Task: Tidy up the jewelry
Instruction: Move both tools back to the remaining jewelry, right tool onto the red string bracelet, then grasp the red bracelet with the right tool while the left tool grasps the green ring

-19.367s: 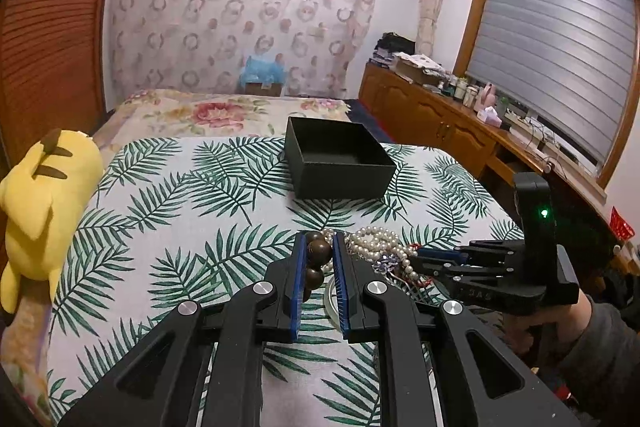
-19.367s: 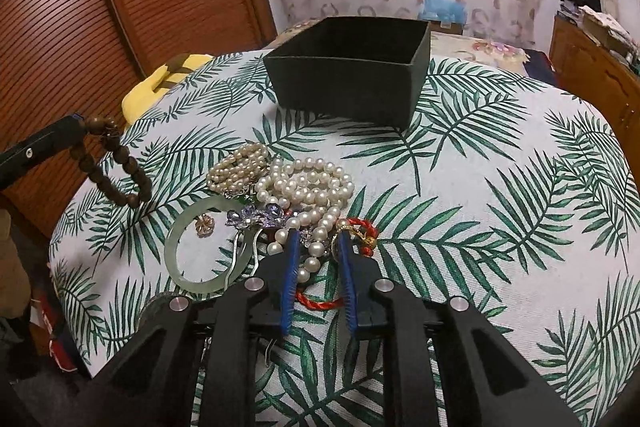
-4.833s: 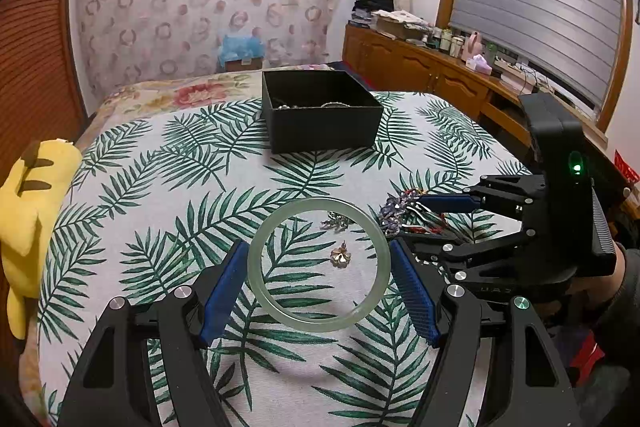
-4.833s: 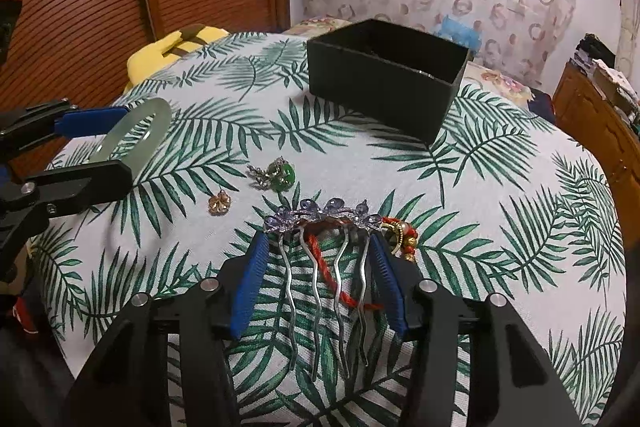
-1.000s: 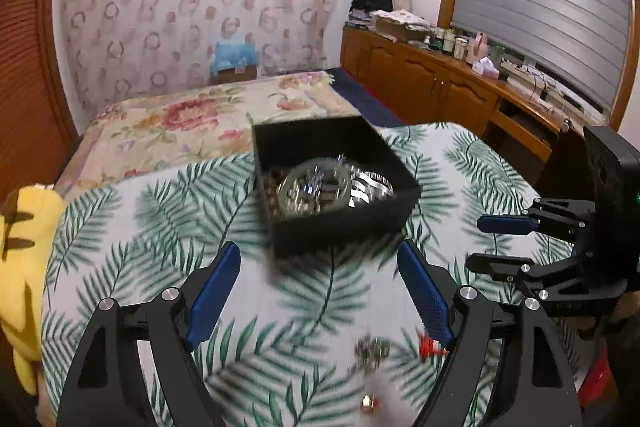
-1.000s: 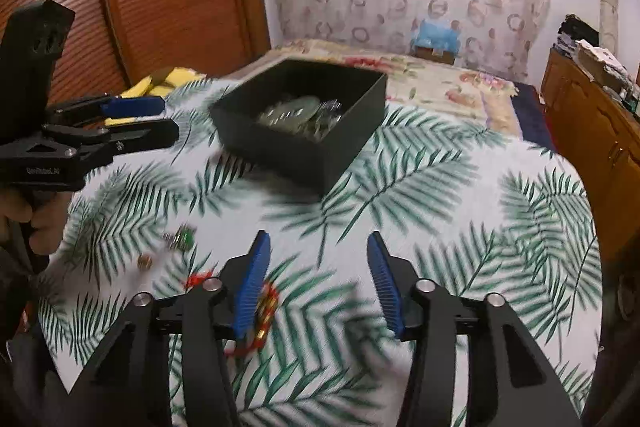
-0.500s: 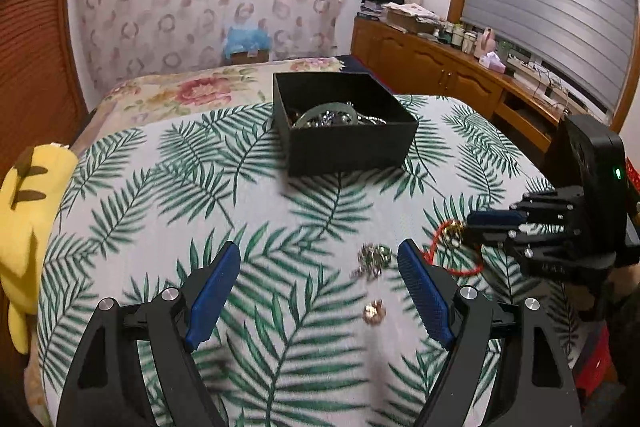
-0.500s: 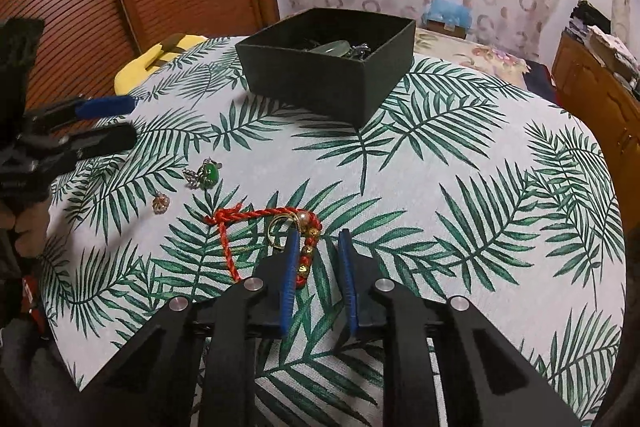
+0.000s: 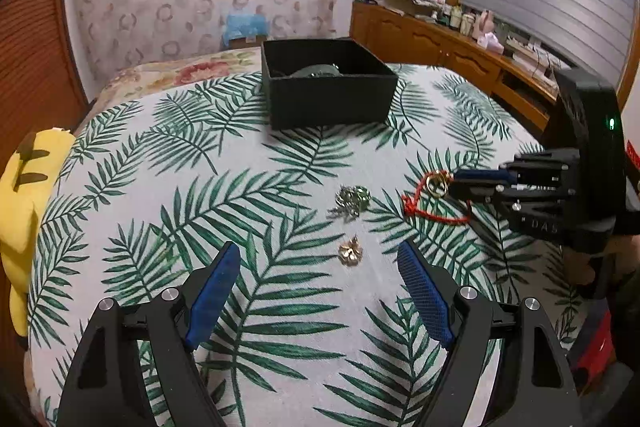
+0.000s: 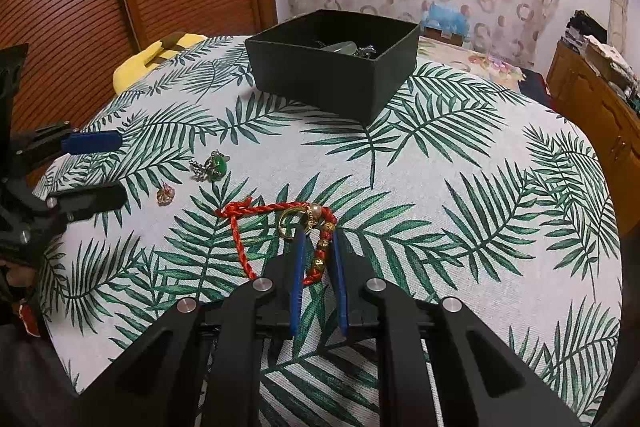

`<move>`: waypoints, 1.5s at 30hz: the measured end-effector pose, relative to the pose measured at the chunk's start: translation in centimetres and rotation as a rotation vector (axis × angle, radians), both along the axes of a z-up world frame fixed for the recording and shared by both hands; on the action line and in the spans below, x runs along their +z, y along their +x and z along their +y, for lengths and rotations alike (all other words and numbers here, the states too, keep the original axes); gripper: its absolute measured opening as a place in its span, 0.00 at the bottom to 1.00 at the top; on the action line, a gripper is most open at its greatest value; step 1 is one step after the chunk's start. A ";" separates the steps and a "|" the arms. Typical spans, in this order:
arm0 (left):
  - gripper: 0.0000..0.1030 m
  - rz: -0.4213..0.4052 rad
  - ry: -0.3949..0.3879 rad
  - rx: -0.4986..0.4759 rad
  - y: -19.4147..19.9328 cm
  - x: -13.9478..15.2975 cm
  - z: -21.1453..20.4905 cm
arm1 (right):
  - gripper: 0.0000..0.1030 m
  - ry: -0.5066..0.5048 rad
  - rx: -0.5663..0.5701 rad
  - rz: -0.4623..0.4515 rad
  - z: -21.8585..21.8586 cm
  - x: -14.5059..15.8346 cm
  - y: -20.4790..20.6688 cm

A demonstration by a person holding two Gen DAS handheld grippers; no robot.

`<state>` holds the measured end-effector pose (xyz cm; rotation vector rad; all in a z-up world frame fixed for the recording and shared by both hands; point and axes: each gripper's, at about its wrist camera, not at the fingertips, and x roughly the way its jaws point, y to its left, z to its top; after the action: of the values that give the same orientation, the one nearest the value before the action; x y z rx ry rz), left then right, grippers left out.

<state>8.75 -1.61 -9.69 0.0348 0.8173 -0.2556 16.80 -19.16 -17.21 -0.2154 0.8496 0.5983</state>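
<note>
Red braided bracelet [image 10: 320,255] pinched in my right gripper [image 10: 318,239] (jaws just closing on it); left gripper [image 9: 318,259] gapes wide, empty, above the gold charm [image 9: 349,250].

Surface [image 10: 500,187] has a white cloth with green palm-leaf print. Black open box [image 10: 332,63] sits toward the far edge, jewelry inside. Lying on the cloth toward the near edge: red braided cord bracelet with gold beads and ring [image 10: 280,223], green-stone brooch [image 10: 214,167], small gold charm [image 10: 165,194] just beside it. Yellow plush [image 9: 24,211] at the left edge.
</note>
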 end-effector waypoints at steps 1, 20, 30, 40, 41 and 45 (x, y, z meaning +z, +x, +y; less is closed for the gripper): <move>0.75 0.002 0.002 -0.003 0.0 -0.1 -0.1 | 0.15 0.000 0.000 0.000 0.0 0.0 0.0; 0.55 0.054 0.042 -0.068 4.9 -1.3 -3.0 | 0.15 -0.007 -0.001 -0.008 0.1 0.0 -0.1; 0.19 0.060 0.047 -0.097 6.2 -1.9 -3.6 | 0.15 -0.007 -0.001 -0.008 0.1 0.0 -0.2; 0.15 -0.008 0.017 -0.067 5.2 0.0 -2.4 | 0.15 -0.012 -0.001 -0.012 0.2 0.0 -0.2; 0.15 -0.016 0.013 -0.064 5.1 0.3 -2.3 | 0.15 -0.015 -0.001 -0.014 0.2 0.0 -0.2; 0.15 -0.052 -0.005 -0.055 4.8 1.9 -2.0 | 0.11 -0.040 -0.003 -0.028 0.5 0.0 -0.3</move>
<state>13.53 -3.61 -7.78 0.0592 0.7643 -0.3071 16.51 -18.61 -17.20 -0.2577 0.8352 0.5744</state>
